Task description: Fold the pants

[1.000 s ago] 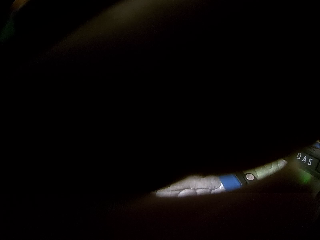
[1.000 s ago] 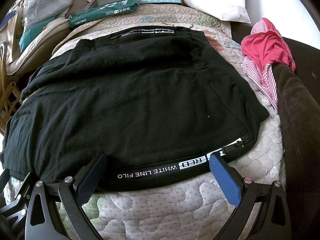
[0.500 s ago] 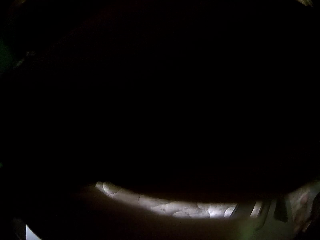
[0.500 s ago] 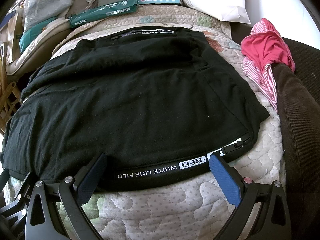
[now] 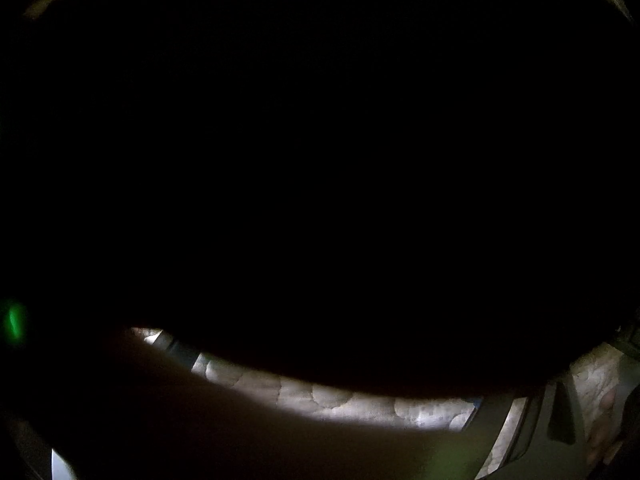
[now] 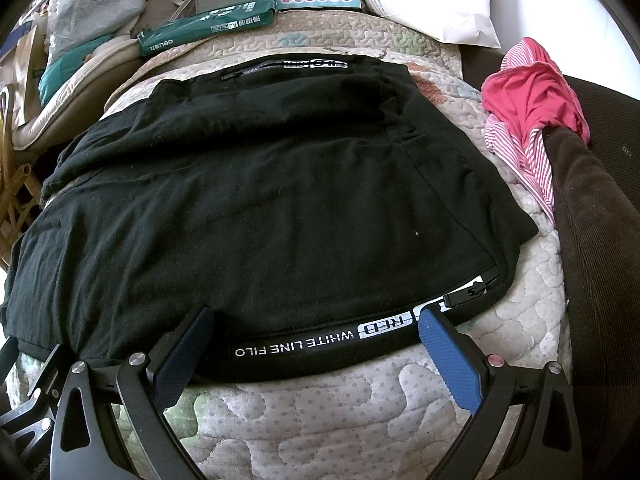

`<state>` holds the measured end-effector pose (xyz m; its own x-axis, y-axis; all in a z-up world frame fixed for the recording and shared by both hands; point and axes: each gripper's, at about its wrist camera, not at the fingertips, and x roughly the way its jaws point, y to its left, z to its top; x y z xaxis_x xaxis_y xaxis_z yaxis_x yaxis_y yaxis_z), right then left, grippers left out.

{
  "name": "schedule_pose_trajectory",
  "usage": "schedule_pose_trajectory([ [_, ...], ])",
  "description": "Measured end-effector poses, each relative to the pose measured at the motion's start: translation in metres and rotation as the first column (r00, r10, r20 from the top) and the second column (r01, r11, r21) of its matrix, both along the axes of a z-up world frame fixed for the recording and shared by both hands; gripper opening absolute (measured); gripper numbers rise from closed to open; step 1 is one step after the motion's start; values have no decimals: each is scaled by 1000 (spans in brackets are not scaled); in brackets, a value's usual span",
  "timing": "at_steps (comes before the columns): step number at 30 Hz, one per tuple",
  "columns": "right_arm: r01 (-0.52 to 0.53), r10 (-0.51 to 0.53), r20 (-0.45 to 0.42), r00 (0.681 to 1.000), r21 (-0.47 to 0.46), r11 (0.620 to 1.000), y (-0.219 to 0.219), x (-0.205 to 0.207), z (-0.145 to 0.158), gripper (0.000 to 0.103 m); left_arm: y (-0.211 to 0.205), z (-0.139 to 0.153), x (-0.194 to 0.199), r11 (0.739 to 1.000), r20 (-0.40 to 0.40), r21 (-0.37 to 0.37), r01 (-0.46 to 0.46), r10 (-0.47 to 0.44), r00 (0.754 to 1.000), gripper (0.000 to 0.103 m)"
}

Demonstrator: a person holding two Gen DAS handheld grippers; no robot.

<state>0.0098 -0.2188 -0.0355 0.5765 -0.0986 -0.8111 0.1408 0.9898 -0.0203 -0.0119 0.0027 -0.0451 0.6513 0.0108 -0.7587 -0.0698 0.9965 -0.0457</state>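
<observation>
My right claw [image 6: 316, 332] hangs spread apart over the near hem of the black pants [image 6: 272, 184], which lie flat across the quilt [image 6: 328, 412]. My left claw's view is dark; I cannot tell its state.

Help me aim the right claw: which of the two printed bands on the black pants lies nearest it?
The band reading WHITE LINE FILO RED, lying between the open right claw's tips; the other band lies along the pants' far edge.
</observation>
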Motion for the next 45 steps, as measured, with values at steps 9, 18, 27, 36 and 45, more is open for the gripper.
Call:
schedule_pose_trajectory([
  [9,0,0,0,1000,0,1000,0,0,0,103,5,0,1,1000,-1,-4,0,0,1000,103],
  [18,1,-1,-2,1000,4,1000,-2,1,1,103,8,0,0,1000,-1,-5,0,0,1000,103],
  [27,1,-1,-4,1000,15,1000,-3,2,1,103,-4,9,-6,1000,2,-2,-14,14,1000,103],
  [36,1,-1,-8,1000,22,1000,-3,5,-1,103,0,0,-2,1000,-64,-19,-15,14,998,103],
  [45,-8,8,-3,1000,48,999,-4,3,0,103,0,-1,10,999,-142,-26,-22,18,990,103],
])
